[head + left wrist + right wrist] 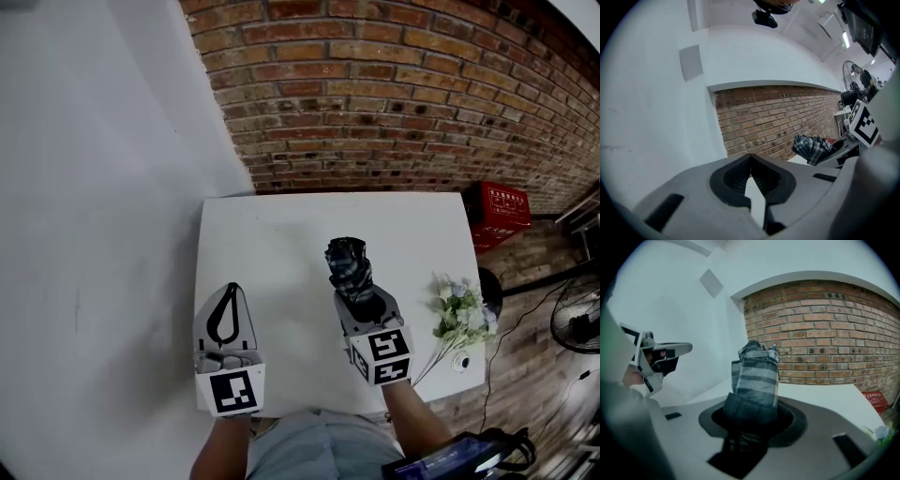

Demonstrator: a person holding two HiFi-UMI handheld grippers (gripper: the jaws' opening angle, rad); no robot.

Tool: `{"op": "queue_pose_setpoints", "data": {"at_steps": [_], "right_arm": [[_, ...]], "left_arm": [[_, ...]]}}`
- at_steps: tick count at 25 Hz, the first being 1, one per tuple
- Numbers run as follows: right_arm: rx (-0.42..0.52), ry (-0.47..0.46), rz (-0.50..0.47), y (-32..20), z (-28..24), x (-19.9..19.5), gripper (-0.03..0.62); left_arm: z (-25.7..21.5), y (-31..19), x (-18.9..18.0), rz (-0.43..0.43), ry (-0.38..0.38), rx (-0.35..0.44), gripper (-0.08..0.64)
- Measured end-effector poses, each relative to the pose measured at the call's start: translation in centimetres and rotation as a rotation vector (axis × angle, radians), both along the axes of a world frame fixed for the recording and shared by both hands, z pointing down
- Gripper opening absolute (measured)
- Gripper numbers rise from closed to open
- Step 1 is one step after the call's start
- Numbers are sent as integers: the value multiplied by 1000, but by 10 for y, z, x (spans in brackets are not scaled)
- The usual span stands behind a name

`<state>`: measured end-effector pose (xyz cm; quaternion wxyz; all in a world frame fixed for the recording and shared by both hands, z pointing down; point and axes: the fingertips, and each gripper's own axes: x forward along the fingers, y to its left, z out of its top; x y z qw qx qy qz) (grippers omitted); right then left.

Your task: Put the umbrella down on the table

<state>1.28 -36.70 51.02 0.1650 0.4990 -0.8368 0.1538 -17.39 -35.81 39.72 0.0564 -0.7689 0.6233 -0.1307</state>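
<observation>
A folded plaid umbrella [349, 266] in dark grey and white sticks up and forward out of my right gripper [361, 302], whose jaws are shut on its lower end above the white table [272, 234]. In the right gripper view the umbrella [754, 380] fills the gap between the pads and leans toward the brick wall. My left gripper [225, 314] hovers at the table's near left corner with its jaws shut and nothing between them. From the left gripper view the umbrella [812, 148] shows at the right.
A bunch of pale artificial flowers [459, 314] lies at the table's right edge with a small white round object [460, 363] near its stems. Behind the table is a brick wall [394, 84]; a red box [499, 211] and a fan [577, 323] stand on the floor at right.
</observation>
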Motion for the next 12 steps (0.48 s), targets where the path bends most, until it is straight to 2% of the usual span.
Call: {"op": "queue_pose_setpoints", "data": {"at_steps": [12], "right_arm": [[-73, 27, 11, -3, 41, -1, 173]], "left_arm": [[12, -8, -7, -2, -2, -21, 2]]}}
